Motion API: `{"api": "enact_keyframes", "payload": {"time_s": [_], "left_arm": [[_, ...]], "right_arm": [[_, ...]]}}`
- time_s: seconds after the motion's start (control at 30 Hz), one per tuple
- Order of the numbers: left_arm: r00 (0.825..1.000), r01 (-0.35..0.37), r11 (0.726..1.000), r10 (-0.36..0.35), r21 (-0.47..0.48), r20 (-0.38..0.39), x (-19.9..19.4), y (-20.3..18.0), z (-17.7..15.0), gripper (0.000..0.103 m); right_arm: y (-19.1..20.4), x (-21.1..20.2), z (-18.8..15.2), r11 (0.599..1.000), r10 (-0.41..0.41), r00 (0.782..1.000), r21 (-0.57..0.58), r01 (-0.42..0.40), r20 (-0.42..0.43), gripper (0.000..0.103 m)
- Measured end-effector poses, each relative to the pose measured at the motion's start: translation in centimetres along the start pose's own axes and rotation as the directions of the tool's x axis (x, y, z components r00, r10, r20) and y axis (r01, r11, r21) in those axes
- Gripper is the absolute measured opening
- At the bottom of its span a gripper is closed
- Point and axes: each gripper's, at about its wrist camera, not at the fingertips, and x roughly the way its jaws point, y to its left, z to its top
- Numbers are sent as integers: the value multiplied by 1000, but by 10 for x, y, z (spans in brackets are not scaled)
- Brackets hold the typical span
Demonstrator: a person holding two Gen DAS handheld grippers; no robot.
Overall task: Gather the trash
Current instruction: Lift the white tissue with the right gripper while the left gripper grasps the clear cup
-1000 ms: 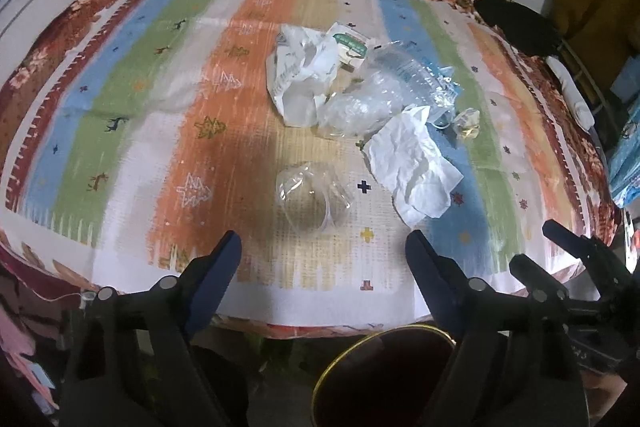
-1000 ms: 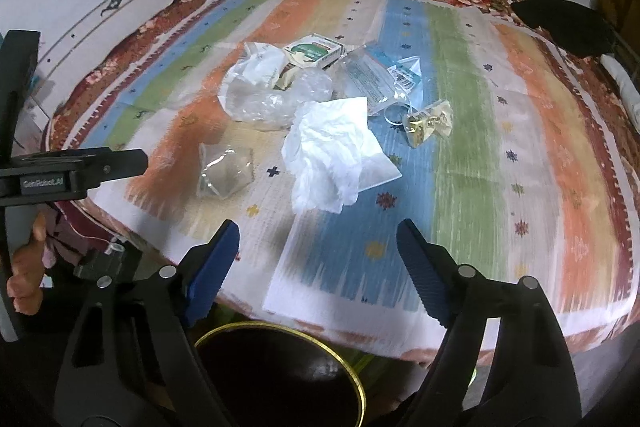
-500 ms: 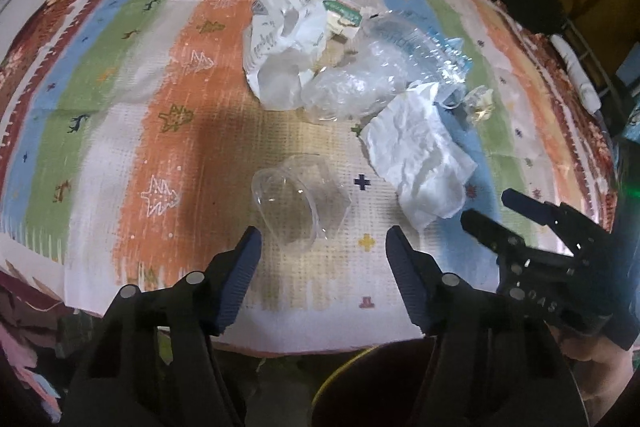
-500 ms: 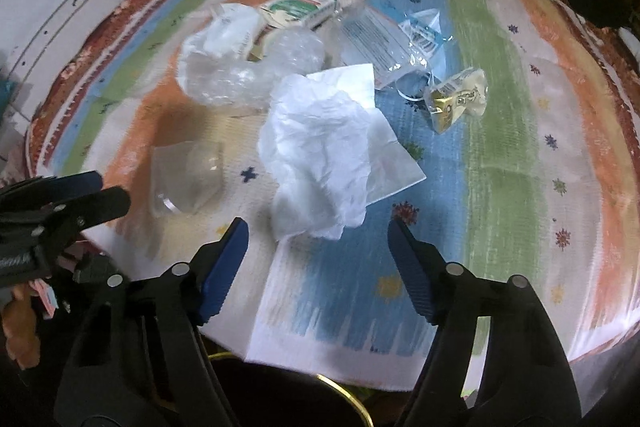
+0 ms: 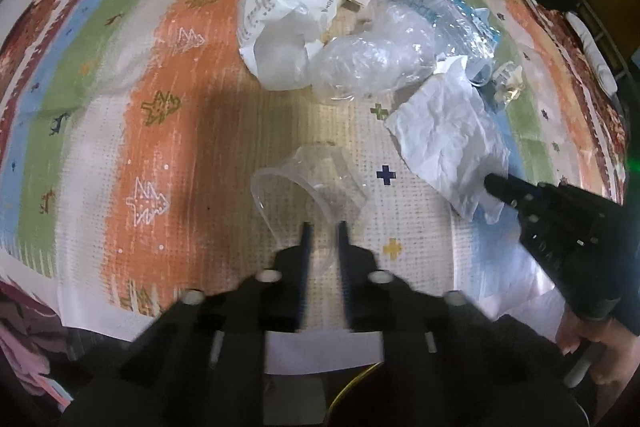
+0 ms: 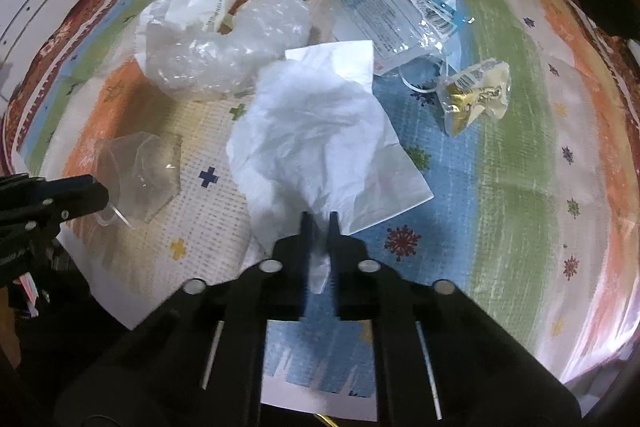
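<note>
The clear plastic cup (image 5: 316, 183) lies on its side near the striped table's (image 5: 168, 131) front edge, its wall pinched by the left claw (image 5: 323, 227); beside it, the right claw (image 6: 319, 217) is pressed together on the crumpled white tissue (image 6: 320, 131)

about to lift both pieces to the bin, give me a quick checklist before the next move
1. Left gripper jaws shut on the crushed clear plastic cup: ok, the cup's edge sits between them.
2. Right gripper jaws shut on the crumpled white paper sheet: ok.
3. Paper free of the bubble wrap wad behind it: cannot tell, their edges overlap.
4. Cup clear of other trash: ok, it lies alone on the striped cloth.
5. Gold snack wrapper left for later: ok, apart from the paper.
6. Bin position: cannot tell, only a yellow rim sliver shows.
</note>
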Motion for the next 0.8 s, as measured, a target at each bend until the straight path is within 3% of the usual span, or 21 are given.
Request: {"api": "enact_keyframes", "payload": {"time_s": [0.33, 0.8], "left_arm": [[997, 27, 999, -26, -17, 72, -31, 1, 0, 3], [981, 129, 988, -115, -80, 157, -75, 3, -20, 3]], "right_arm": [[-21, -47, -1, 992, 54, 995, 110, -63, 88, 3], [-17, -108, -28, 993, 63, 988, 87, -76, 142, 3]]}}
